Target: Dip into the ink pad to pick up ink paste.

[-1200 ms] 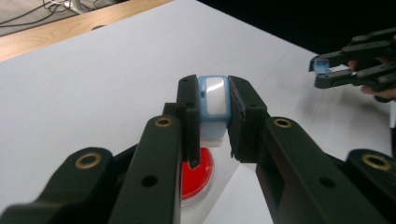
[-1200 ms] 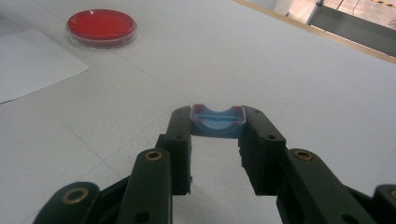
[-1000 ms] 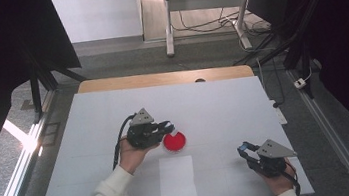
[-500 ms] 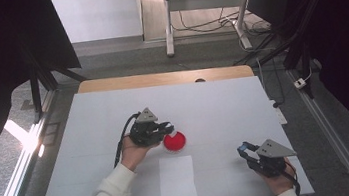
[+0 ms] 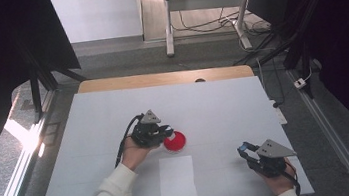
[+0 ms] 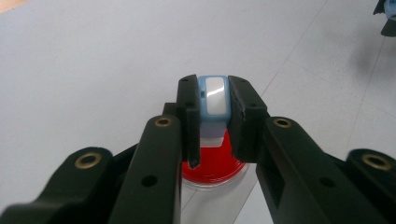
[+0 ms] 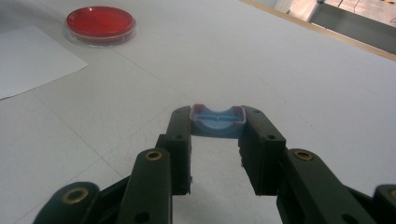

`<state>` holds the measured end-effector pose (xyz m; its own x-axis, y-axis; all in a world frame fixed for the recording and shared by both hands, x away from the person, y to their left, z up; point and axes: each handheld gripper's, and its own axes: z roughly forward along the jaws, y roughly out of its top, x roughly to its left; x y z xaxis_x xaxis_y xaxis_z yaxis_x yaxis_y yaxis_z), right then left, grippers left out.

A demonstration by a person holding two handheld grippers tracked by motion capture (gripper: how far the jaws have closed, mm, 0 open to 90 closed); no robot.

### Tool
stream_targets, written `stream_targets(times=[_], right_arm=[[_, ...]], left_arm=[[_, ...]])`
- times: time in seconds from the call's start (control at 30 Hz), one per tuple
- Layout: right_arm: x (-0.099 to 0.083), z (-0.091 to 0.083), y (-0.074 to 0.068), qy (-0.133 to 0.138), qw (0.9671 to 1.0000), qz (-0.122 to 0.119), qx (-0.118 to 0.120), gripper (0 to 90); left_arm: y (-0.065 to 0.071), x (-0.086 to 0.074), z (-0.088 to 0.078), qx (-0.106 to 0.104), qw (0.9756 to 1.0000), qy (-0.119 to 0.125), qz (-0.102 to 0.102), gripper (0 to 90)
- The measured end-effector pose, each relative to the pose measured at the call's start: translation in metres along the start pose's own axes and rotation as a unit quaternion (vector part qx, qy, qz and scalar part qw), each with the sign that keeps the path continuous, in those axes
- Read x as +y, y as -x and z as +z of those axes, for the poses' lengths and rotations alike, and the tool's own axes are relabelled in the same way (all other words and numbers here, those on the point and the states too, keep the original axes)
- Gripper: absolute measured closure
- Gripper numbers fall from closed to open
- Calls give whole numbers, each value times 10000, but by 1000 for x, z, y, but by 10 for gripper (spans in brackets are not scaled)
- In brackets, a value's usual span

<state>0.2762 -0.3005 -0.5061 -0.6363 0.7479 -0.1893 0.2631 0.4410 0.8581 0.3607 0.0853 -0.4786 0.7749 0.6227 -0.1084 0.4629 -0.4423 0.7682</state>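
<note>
Pale blue clip [image 6: 213, 100] upright above red dish [image 6: 212, 164] (round, flat on table); second blue piece [image 7: 218, 120] held level.

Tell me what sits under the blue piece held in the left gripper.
Below the blue piece, clamped in the left gripper, lies a clear round dish with red filling on the white table. The black jaws cover the dish's sides and near edge.

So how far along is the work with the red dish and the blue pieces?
Done: each gripper has a piece clamped. The left gripper holds a small blue and white plastic piece right over the round red dish; the right gripper holds a pale blue plastic cap apart. Left: the white paper sheet lies untouched.
</note>
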Motion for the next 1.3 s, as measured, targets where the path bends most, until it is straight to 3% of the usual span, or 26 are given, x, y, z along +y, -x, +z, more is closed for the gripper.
stream_targets(times=[0.63, 1.3], right_arm=[[-1, 2, -2, -47, 10000, -30, 9, 649], [-1, 2, -2, -67, 10000, -55, -21, 649]], left_arm=[[2, -2, 12, 75, 9993, -349, 102, 757], [2, -3, 18, 78, 9989, -434, 130, 757]])
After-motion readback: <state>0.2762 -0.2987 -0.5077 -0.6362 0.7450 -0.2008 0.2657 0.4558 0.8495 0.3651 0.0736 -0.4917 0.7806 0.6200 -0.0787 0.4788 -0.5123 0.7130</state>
